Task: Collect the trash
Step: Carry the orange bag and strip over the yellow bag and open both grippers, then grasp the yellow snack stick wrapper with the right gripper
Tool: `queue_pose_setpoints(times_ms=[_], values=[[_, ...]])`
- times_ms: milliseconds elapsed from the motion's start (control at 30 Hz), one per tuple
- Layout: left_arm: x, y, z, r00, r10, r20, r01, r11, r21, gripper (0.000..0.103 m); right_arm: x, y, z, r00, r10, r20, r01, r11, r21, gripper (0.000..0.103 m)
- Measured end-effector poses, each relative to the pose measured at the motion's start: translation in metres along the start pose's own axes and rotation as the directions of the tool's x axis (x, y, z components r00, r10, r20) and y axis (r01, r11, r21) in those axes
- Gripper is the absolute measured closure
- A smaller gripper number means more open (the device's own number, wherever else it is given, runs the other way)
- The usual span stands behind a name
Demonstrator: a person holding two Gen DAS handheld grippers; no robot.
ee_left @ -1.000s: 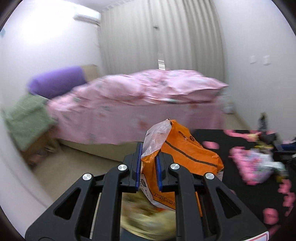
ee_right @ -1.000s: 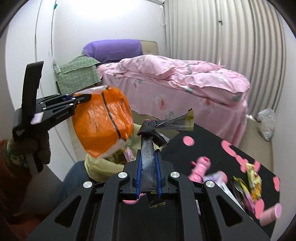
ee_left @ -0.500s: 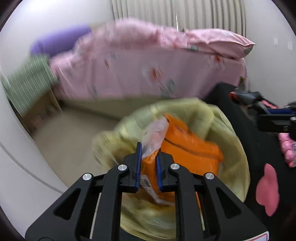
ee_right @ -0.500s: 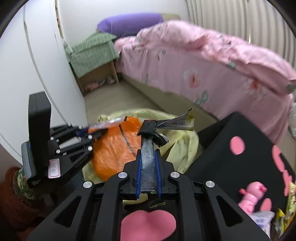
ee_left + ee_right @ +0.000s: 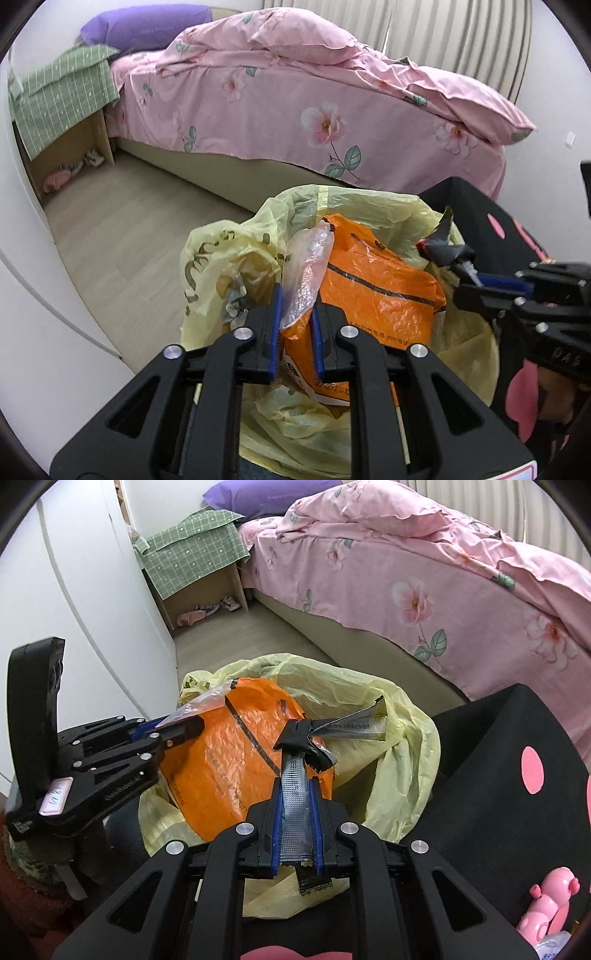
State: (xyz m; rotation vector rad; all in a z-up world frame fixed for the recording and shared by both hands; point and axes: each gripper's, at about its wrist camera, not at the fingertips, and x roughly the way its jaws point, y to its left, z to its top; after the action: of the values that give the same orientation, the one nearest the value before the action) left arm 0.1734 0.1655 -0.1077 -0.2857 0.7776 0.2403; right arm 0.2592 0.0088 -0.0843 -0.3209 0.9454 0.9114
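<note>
Two grippers hovered over one yellow trash bag (image 5: 369, 206) standing open beside the bed (image 5: 295, 110). The left gripper (image 5: 295, 325) pinched one orange wrapper (image 5: 376, 291) by its clear top edge, its jaws opening around the film — the drop into the bag seemed underway. The right gripper (image 5: 296, 819) pinched one silvery wrapper (image 5: 347, 725) above the bag; it would likely need releasing next. One pink toy (image 5: 546, 904) remained on the black table (image 5: 498, 775).

Both views are evenly and brightly lit by soft, diffuse light; no hard shadows are cast. Strong fisheye bending is seen towards the dark circular borders. The frames are sharp, without motion blur, and faint glare is carried by the orange bag (image 5: 373, 291)
</note>
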Motion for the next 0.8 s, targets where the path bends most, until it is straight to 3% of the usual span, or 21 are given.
queue_pose_setpoints(times_ms=[67, 200, 267, 300, 333, 600, 700, 800], values=[[0.0, 0.008, 0.004, 0.999, -0.035, -0.005, 0.034, 0.998, -0.057, 0.086, 0.001, 0.001, -0.001, 1.0, -0.009, 0.0, 0.009, 1.0, -0.001, 0.09], [-0.005, 0.018, 0.007, 0.996, -0.091, 0.007, 0.091, 0.986, -0.14, 0.068, -0.004, 0.003, -0.004, 1.0, -0.019, 0.019, 0.019, 1.0, 0.001, 0.088], [-0.009, 0.016, 0.01, 0.995, -0.102, 0.018, 0.103, 0.985, -0.139, 0.059, -0.007, 0.002, -0.006, 0.999, -0.029, 0.021, 0.029, 1.0, 0.006, 0.073], [-0.013, 0.014, 0.013, 0.994, -0.105, 0.026, 0.107, 0.985, -0.133, 0.054, -0.01, 0.001, -0.006, 1.0, -0.022, 0.015, 0.022, 1.0, 0.011, 0.057], [-0.017, 0.011, 0.015, 0.994, -0.1, 0.034, 0.103, 0.987, -0.123, 0.051, -0.013, 0.0, -0.007, 1.0, -0.016, 0.015, 0.015, 1.0, 0.014, 0.055], [-0.056, 0.004, 0.035, 0.987, -0.001, 0.159, 0.023, 0.991, -0.132, 0.042, -0.079, -0.014, -0.022, 0.99, -0.109, 0.093, 0.107, 0.994, 0.019, 0.055], [-0.064, -0.004, 0.038, 0.986, -0.05, 0.16, 0.07, 0.99, -0.123, 0.042, -0.112, -0.028, -0.036, 0.98, -0.152, 0.126, 0.146, 0.988, 0.05, 0.055], [-0.072, -0.031, 0.035, 0.981, -0.11, 0.162, 0.118, 0.992, -0.044, 0.042, -0.144, -0.043, -0.055, 0.968, -0.197, 0.156, 0.185, 0.979, 0.09, 0.055]])
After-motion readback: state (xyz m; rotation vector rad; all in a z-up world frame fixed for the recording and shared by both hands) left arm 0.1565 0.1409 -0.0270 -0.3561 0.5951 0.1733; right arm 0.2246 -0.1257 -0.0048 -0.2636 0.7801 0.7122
